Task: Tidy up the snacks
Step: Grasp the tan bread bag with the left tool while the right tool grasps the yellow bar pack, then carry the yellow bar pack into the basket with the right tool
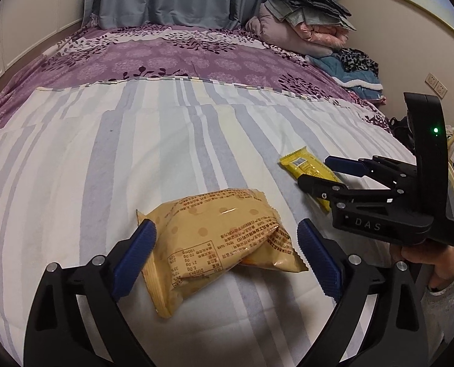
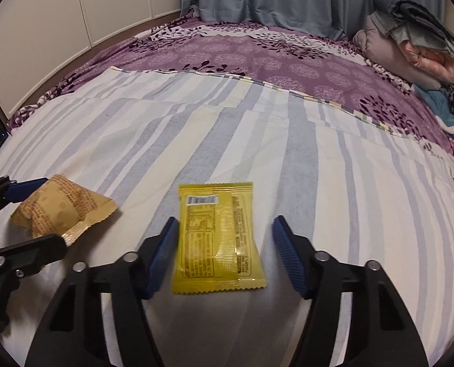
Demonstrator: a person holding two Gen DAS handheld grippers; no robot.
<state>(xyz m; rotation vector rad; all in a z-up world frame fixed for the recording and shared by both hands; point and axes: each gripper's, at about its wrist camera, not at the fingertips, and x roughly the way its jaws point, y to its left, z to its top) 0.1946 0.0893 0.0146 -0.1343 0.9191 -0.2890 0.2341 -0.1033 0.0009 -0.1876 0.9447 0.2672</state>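
Both tools gaped open, the left tool (image 1: pixel 224 257) straddling the tan packet (image 1: pixel 217 241) and the right tool (image 2: pixel 225 253) the yellow packet (image 2: pixel 217 238) on the bed (image 2: pixel 334 183), likely needing closing next.

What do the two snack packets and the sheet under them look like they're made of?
Tan packet: thin plastic film, probably glossy, judging by the bright glint, sharp creases and crimped end seals. Yellow packet: also film or foil laminate, shiny, with fine ribbed seal lines and zigzag-cut edges. Striped sheet: woven fabric, matte, softly wrinkled; likely cotton, though the fibre cannot be told.
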